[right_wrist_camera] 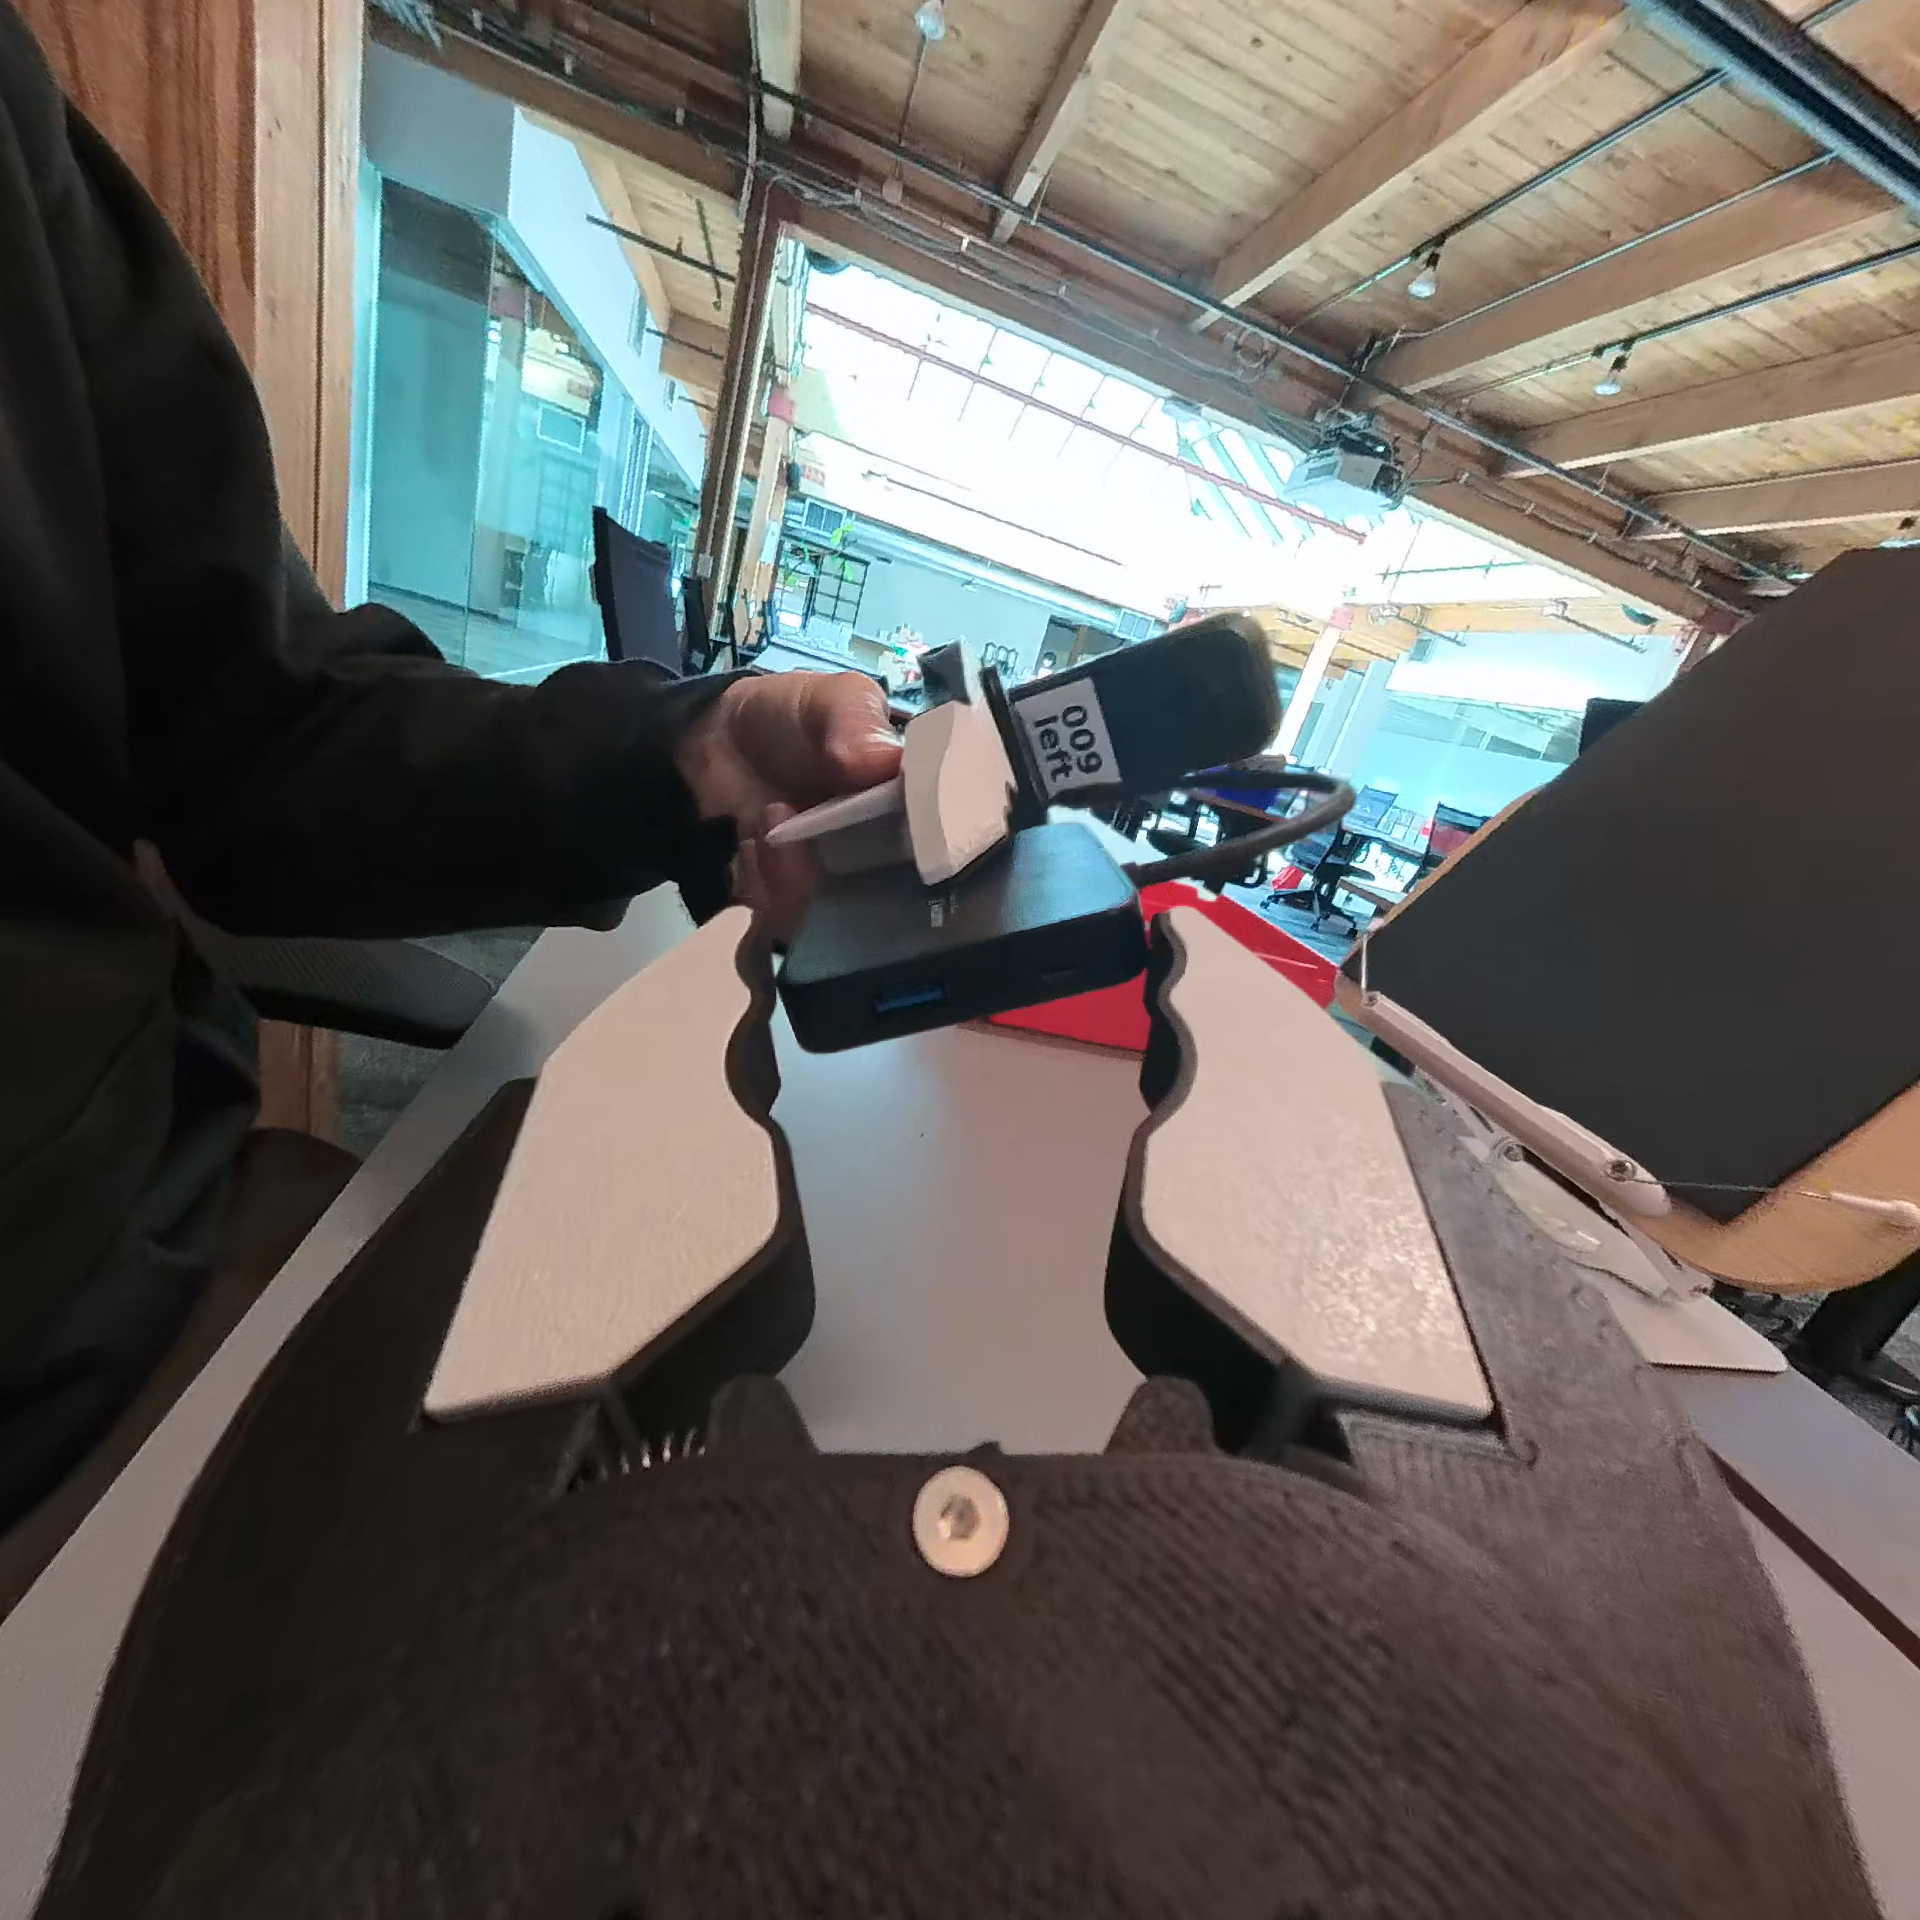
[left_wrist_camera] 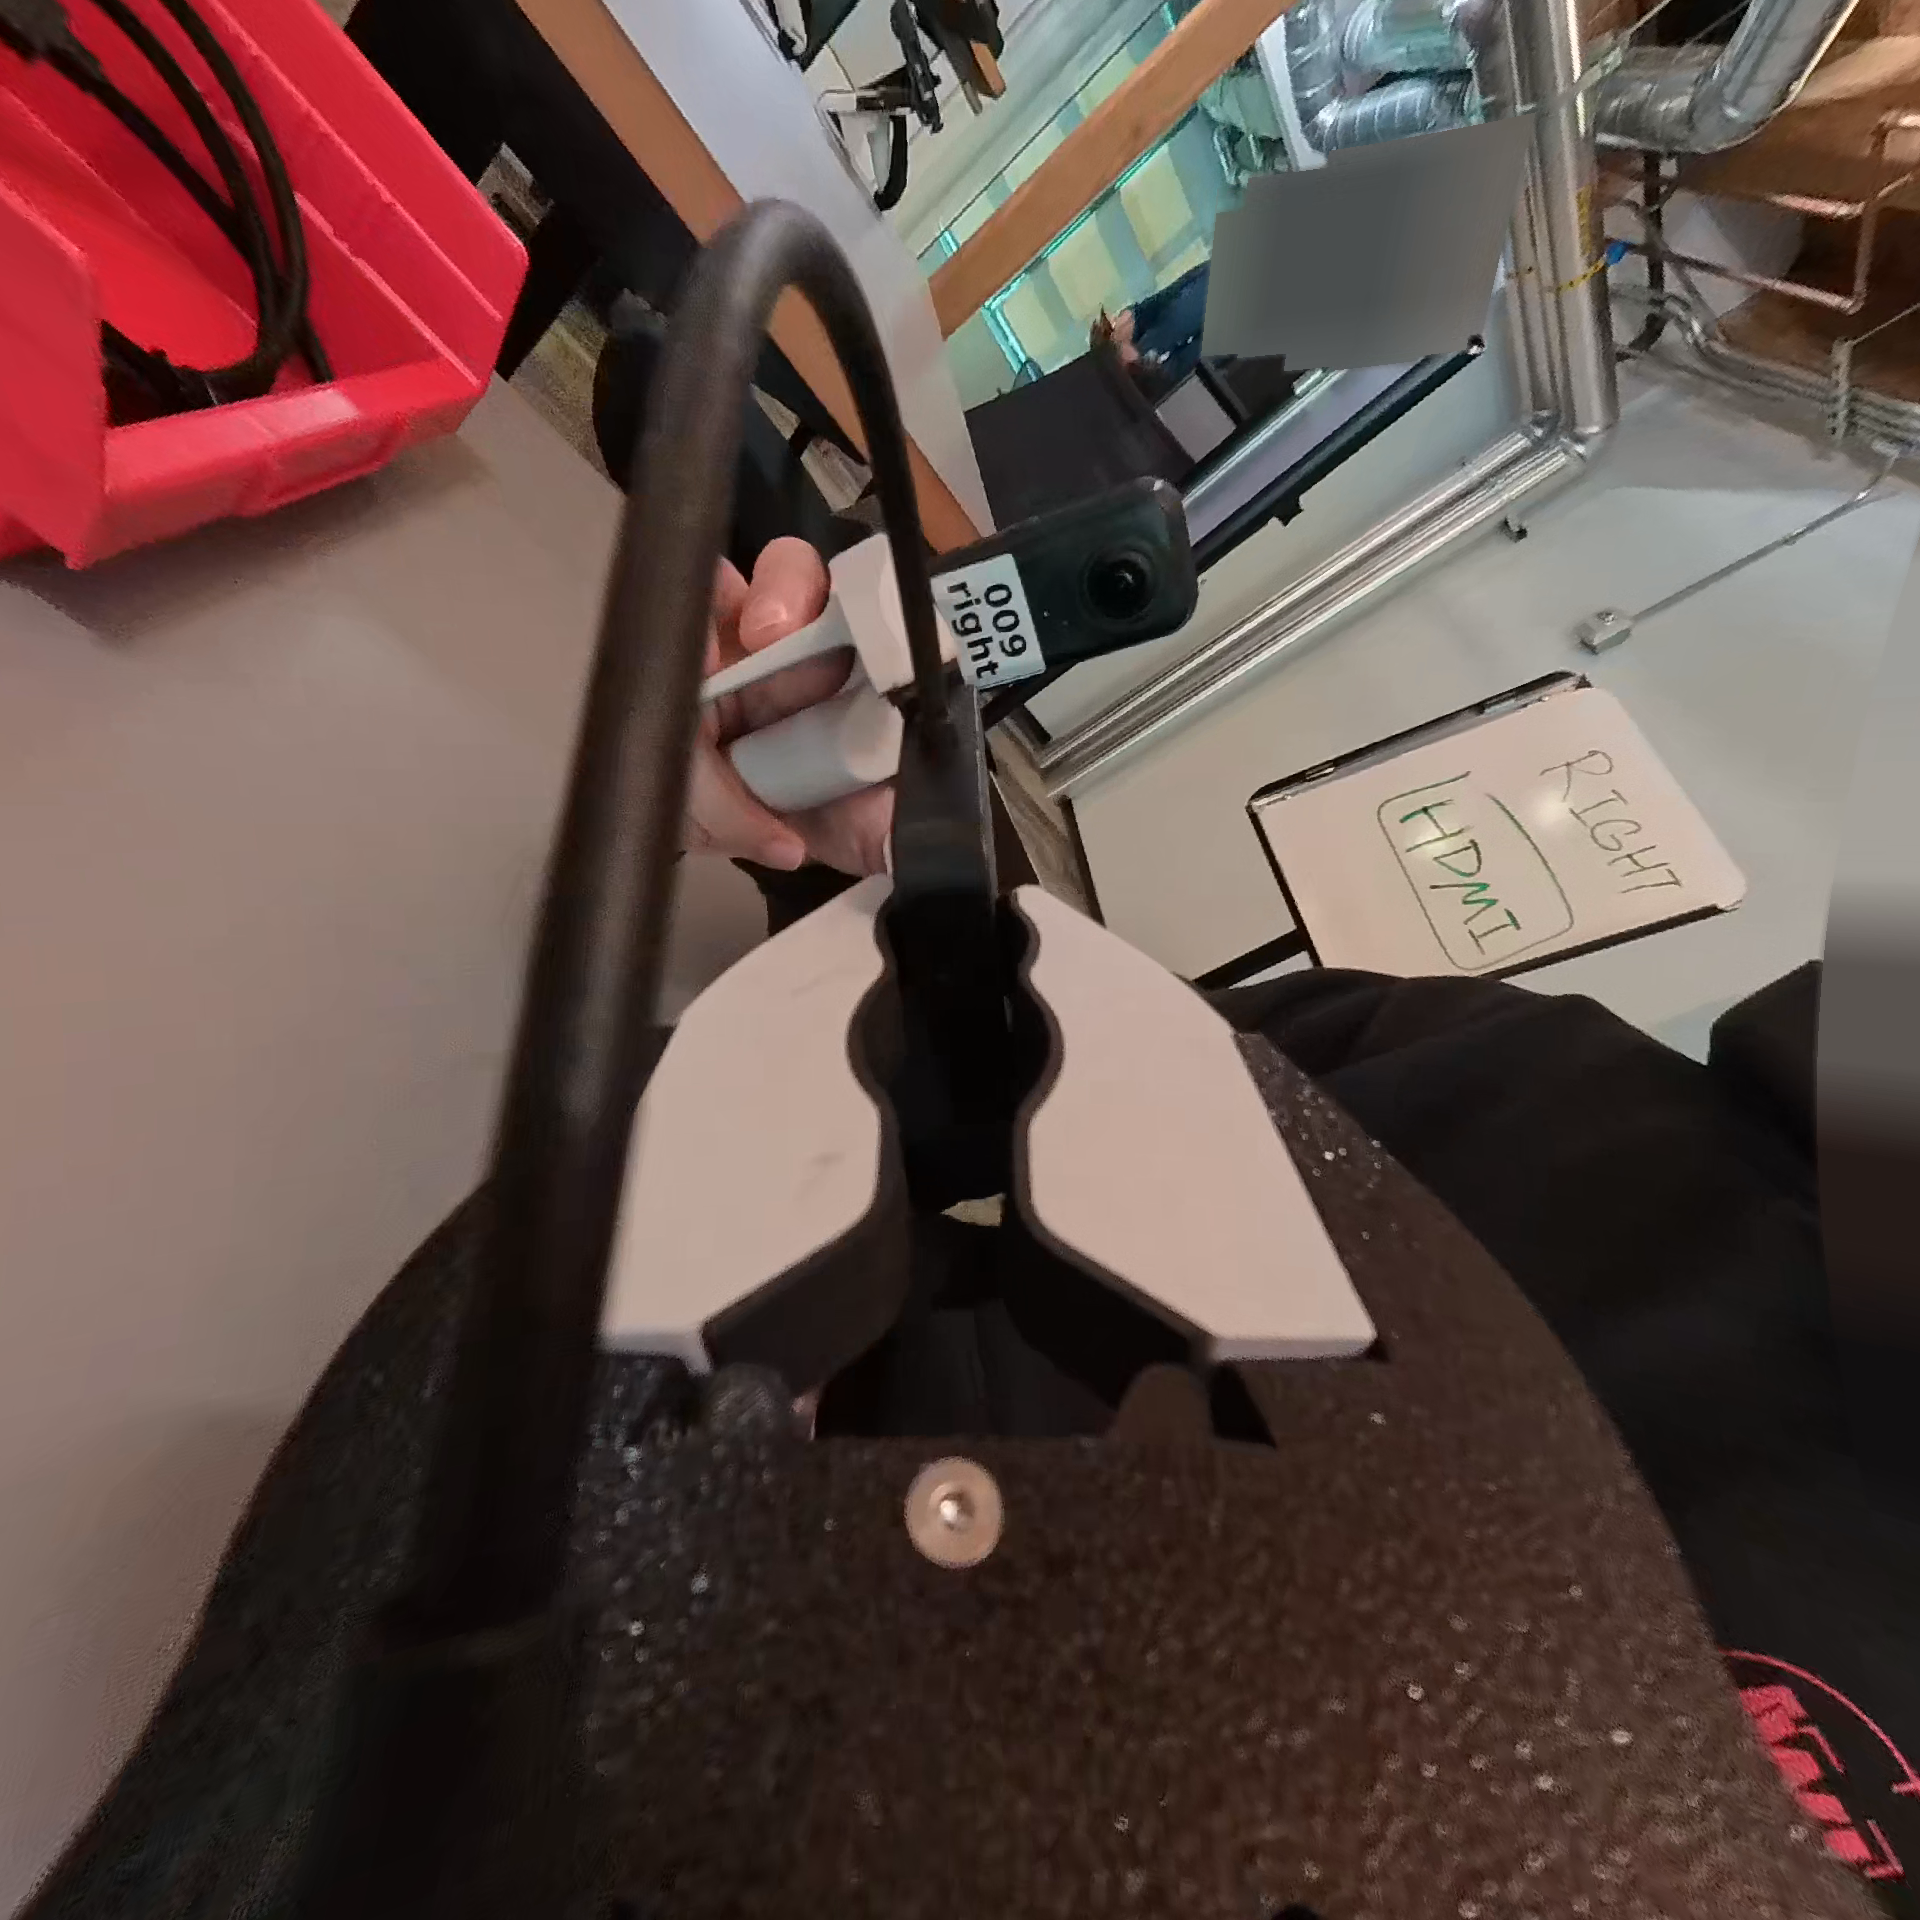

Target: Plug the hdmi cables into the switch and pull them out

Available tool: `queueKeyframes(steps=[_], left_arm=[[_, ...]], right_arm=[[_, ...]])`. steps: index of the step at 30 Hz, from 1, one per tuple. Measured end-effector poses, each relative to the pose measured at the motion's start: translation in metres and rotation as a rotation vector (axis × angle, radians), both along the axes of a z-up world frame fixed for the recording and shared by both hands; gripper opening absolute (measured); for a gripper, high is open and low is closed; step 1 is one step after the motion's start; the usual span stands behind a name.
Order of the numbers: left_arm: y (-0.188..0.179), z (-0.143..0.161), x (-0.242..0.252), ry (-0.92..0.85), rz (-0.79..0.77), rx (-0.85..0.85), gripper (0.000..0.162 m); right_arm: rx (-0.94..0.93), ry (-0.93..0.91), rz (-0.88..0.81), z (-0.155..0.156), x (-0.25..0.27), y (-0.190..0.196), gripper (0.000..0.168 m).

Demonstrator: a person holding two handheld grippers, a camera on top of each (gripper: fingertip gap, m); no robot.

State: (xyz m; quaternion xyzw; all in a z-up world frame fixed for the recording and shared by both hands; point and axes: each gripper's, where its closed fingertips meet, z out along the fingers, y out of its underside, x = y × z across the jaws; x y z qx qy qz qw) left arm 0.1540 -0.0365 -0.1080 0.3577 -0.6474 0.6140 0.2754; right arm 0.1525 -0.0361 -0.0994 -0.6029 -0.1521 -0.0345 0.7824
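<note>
The left gripper (left_wrist_camera: 951, 997) pinches the black switch (right_wrist_camera: 961, 951) above the table (right_wrist_camera: 935, 1195); the right gripper (right_wrist_camera: 961, 956), spread, holds nothing; no HDMI cable appears plugged yet.

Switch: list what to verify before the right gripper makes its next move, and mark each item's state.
1. Switch clamped by the left gripper: ok, gripped between its fingers, tilted.
2. Right gripper free: ok, open and empty.
3. HDMI cable in hand: not ok, none held; black cables lie in the red bin.
4. HDMI port facing the right gripper: cannot tell; the near side shows a blue port and a small slot.
5. Switch's own lead out of the way: ok, it loops off to one side.
</note>
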Motion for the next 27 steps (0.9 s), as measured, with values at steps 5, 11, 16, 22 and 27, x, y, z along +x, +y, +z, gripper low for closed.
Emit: queueKeyframes(steps=[5, 11, 16, 22, 27], left_arm=[[-0.001, 0.003, -0.001, 0.046, -0.021, -0.027, 0.015], [-0.001, -0.002, -0.001, 0.095, -0.03, -0.058, 0.016], [-0.004, -0.007, -0.003, 0.115, -0.06, -0.036, 0.016], [-0.002, -0.01, -0.003, 0.126, -0.069, -0.024, 0.016], [0.0, -0.008, -0.001, 0.133, -0.071, -0.041, 0.013]], right_arm=[[0.018, -0.051, -0.03, 0.004, -0.001, 0.0, 0.07], [-0.035, -0.137, -0.072, -0.003, -0.001, 0.001, 0.069], [-0.039, -0.147, -0.083, -0.007, -0.001, 0.007, 0.073], [-0.075, -0.134, -0.071, -0.011, -0.001, 0.008, 0.072], [-0.064, -0.137, -0.094, -0.009, 0.001, 0.009, 0.072]])
